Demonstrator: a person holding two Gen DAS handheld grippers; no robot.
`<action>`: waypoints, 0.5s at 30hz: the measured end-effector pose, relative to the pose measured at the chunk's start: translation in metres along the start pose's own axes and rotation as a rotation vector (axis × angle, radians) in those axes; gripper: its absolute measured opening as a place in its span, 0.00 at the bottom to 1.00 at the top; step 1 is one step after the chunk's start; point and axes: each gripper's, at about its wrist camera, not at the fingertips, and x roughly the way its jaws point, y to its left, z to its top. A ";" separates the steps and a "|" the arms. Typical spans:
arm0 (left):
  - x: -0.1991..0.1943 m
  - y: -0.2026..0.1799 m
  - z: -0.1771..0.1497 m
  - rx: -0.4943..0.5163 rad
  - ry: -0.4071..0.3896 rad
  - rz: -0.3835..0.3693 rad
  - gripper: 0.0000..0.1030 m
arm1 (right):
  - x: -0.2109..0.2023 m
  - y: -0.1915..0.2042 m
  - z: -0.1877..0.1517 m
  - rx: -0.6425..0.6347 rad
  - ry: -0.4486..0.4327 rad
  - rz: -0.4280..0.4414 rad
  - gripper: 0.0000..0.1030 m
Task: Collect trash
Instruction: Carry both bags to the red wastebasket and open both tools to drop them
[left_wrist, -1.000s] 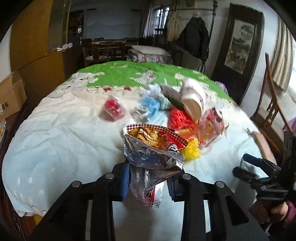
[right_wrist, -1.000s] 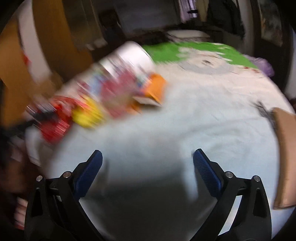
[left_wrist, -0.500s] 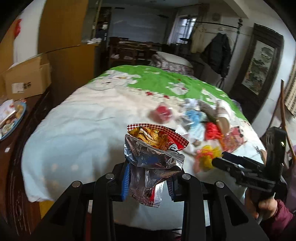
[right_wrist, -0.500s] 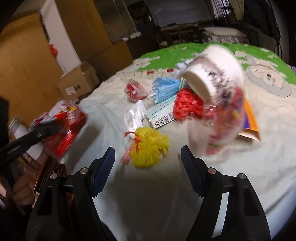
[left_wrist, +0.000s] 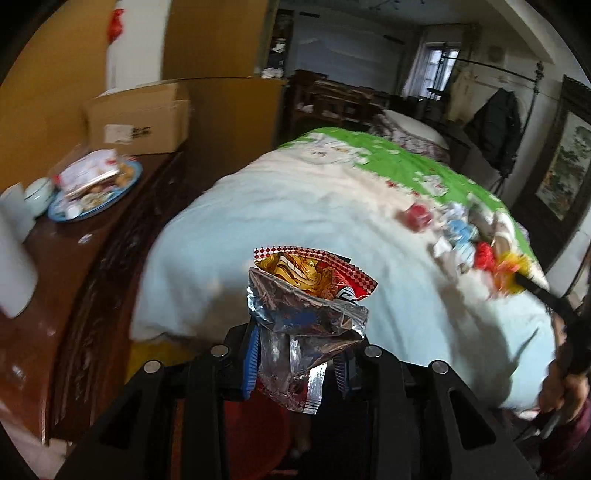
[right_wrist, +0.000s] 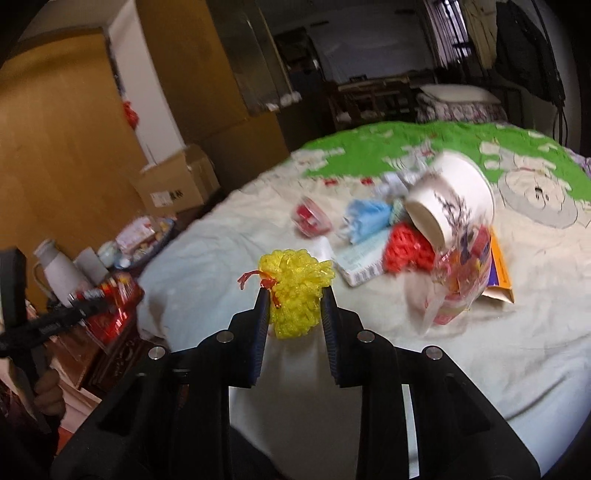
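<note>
My left gripper is shut on a crumpled red and silver snack bag, held off the bed's left edge above a red bin. My right gripper is shut on a yellow mesh net, lifted a little above the bedsheet. It also shows far right in the left wrist view. More trash lies on the bed: a red mesh net, a blue wrapper, a red wrapper, a white paper bowl and a plastic bag.
The bed has a pale sheet and green cover. A dark wooden side table on the left carries a blue plate of snacks, cups and a cardboard box. An orange envelope lies under the bowl.
My right gripper closed on the yellow net and lifted it. My left gripper swung left with the snack bag, off the bed's edge toward the side table and red bin.
</note>
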 end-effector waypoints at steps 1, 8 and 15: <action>-0.002 0.003 -0.005 0.001 0.005 0.012 0.34 | -0.003 0.006 0.001 -0.005 0.001 0.015 0.28; 0.022 0.048 -0.059 -0.072 0.130 0.128 0.85 | -0.021 0.047 -0.010 -0.064 0.023 0.080 0.28; 0.023 0.075 -0.068 -0.128 0.151 0.144 0.89 | -0.004 0.099 -0.028 -0.140 0.121 0.147 0.28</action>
